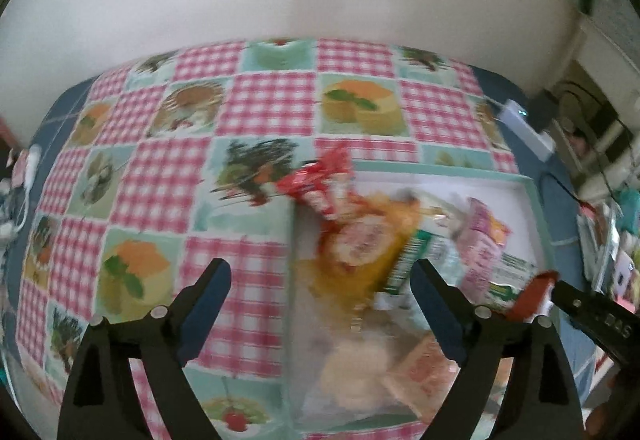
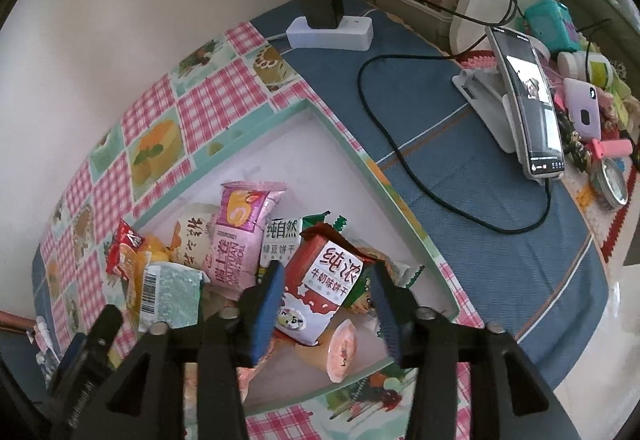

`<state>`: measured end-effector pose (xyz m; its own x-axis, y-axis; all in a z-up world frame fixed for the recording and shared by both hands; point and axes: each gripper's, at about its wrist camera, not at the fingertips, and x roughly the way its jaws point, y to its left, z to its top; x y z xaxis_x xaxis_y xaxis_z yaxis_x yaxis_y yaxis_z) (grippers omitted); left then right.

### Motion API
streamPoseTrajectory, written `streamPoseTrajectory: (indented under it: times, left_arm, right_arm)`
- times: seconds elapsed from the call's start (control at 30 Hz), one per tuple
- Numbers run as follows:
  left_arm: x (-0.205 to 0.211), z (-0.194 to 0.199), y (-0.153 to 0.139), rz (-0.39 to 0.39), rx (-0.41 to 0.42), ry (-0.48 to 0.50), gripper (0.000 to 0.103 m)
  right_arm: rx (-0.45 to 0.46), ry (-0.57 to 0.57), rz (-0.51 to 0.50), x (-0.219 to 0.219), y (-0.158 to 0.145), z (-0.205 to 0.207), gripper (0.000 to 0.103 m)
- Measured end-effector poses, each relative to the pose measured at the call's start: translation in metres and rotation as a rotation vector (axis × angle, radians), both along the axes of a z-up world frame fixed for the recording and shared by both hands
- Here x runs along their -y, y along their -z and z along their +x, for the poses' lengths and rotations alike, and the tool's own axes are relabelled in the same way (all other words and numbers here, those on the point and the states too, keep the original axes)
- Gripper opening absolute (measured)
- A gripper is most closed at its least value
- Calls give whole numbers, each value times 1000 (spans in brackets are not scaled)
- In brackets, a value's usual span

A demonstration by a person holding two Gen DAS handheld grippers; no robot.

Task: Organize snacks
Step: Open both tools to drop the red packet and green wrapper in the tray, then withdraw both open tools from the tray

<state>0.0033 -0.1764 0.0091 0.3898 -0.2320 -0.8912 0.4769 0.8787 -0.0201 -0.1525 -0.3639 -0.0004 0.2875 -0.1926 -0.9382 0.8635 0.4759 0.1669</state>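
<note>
Right gripper (image 2: 326, 304): jaws straddle the red milk-biscuit packet (image 2: 320, 292), not clamped.
Left gripper (image 1: 320, 304): spread wide, empty.
Tray (image 2: 394, 195): collects snacks.

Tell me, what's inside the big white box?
The box holds snack packets: a pink roll, a red-and-white biscuit pack between the right gripper fingers, and others. Whatever lies underneath is hidden.

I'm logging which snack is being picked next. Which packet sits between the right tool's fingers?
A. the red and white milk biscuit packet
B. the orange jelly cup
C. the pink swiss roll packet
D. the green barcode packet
A: in the right wrist view the red and white milk biscuit packet lies framed between the two blue pads of the right tool, whose jaws stand apart around it.
</note>
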Motion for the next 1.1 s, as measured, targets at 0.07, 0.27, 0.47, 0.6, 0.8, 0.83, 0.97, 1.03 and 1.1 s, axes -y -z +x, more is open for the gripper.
streamPoseTrajectory:
  times: [0.07,0.27,0.47,0.6,0.8,0.83,0.97,1.03,1.1]
  left_arm:
    - [-10,6,2,11,-5,-43,92]
    - [-30,9,4,47,-1,-107,92]
    - [-46,1,-1,92,20,-122,92]
    - [-61,-8,-1,144,26,-143,92]
    - [-84,-23,1,171,8,-161,92]
    - [-88,-26,1,170,8,-160,92]
    - [-101,-38,0,176,13,-149,92]
    - [-107,-44,1,180,15,-144,92]
    - [-112,-50,2,191,16,-139,92]
  right_arm:
    - [-7,-7,-13,-2,-1,2,65]
    - [-18,-52,-59,-13,-7,9,83]
    - [8,-125,-142,-35,-18,7,103]
    - [11,-177,-192,-58,-24,0,103]
    - [-4,-229,-218,-90,-21,-12,103]
    - [-4,-234,-221,-95,-21,-14,103]
    - [-8,-266,-225,-113,-18,-20,103]
    - [-27,-288,-239,-121,-15,-22,103]
    - [-47,-299,-253,-126,-13,-24,103]
